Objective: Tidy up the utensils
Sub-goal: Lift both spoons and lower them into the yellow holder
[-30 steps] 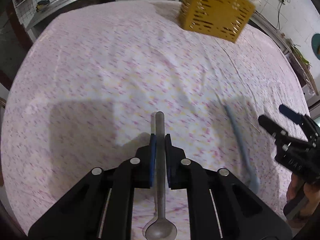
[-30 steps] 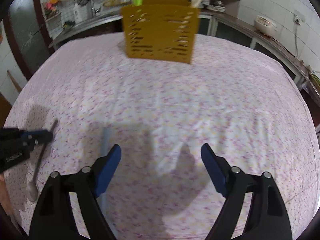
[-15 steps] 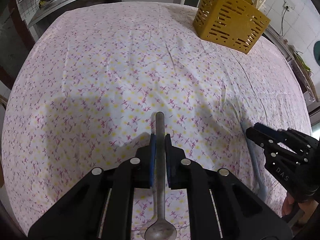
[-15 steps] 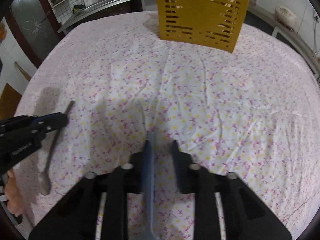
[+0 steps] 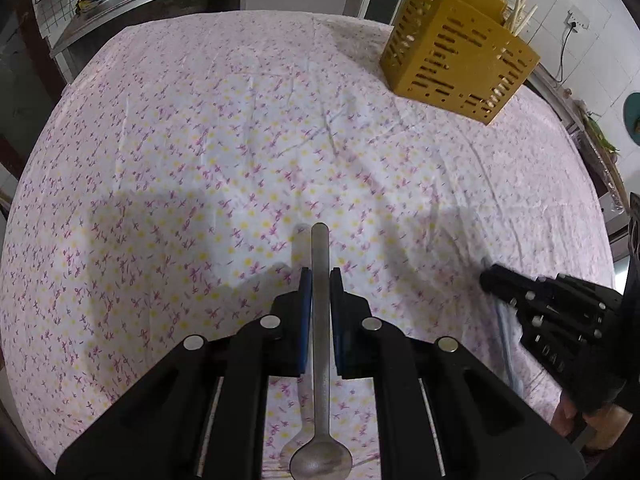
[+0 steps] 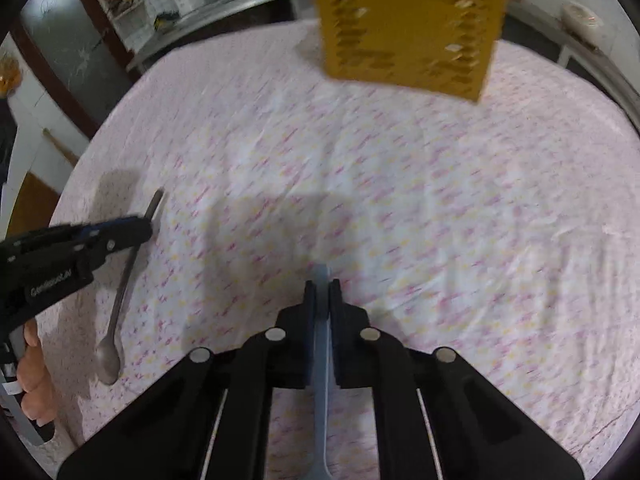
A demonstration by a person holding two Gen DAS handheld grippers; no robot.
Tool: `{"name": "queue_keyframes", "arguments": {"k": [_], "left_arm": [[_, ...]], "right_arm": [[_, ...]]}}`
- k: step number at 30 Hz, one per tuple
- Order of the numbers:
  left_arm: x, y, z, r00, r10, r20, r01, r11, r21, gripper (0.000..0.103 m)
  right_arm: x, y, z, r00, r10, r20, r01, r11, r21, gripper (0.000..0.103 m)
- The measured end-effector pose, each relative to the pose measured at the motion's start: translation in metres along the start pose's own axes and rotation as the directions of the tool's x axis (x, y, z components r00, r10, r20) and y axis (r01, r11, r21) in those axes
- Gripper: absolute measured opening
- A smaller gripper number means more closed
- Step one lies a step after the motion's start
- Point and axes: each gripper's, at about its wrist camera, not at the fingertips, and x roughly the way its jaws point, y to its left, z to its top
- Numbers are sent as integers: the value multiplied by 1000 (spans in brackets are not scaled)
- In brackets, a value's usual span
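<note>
Metal spoon [image 5: 320, 308] clamped between the closed jaws of the left gripper [image 5: 320, 276], handle end pointing toward the yellow slotted holder [image 5: 456, 56], bowl back under the gripper body. Pale blue utensil [image 6: 321, 344] pinched the same way in the right gripper [image 6: 321, 286], jaws closed on its handle. Both sit over the floral tablecloth [image 5: 200, 152], well short of the holder at the cloth's far edge; chopsticks [image 5: 520, 4] stick out of the holder.
</note>
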Motion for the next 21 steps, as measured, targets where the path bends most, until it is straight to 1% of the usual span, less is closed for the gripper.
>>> {"name": "queue_keyframes", "arguments": {"k": [2,4,6,8,10,12,14,16,18,19,21], "left_arm": [[-6,-7,6,999,-19,27,19,1000,15,8],[-14,-14,10,998,-32,62,31,999,29,8],[-24,-25,17,992,-55,111,51,998,42,8],[-32,-33,24,986,-77,145,70,996,52,8],[-40,-40,31,979,-90,185,81,995,56,8],[-48,-48,41,968,-101,230,88,994,65,8],[-56,-55,52,955,-112,276,97,993,66,8],[-62,-61,61,944,-120,308,105,992,67,8],[-70,-71,76,929,-125,349,105,992,73,8],[-74,-75,85,918,-130,373,111,991,74,8],[-79,-80,100,905,-140,402,117,990,82,8]], "right_arm": [[-10,-12,6,999,20,32,-21,999,26,7],[-21,-22,11,996,17,83,-21,999,39,7],[-37,-35,19,989,11,151,-21,998,62,7],[-51,-47,27,980,4,201,-21,996,83,7],[-67,-58,35,963,-1,269,-26,995,96,7],[-86,-67,48,939,-38,342,-2,994,113,7],[-102,-75,57,914,-36,403,-16,992,124,7],[-114,-82,67,897,-61,439,1,991,134,7],[-124,-86,84,880,-70,469,7,991,134,7],[-128,-87,91,873,-78,482,14,991,135,7],[-136,-91,109,857,-84,509,21,991,129,7]]}}
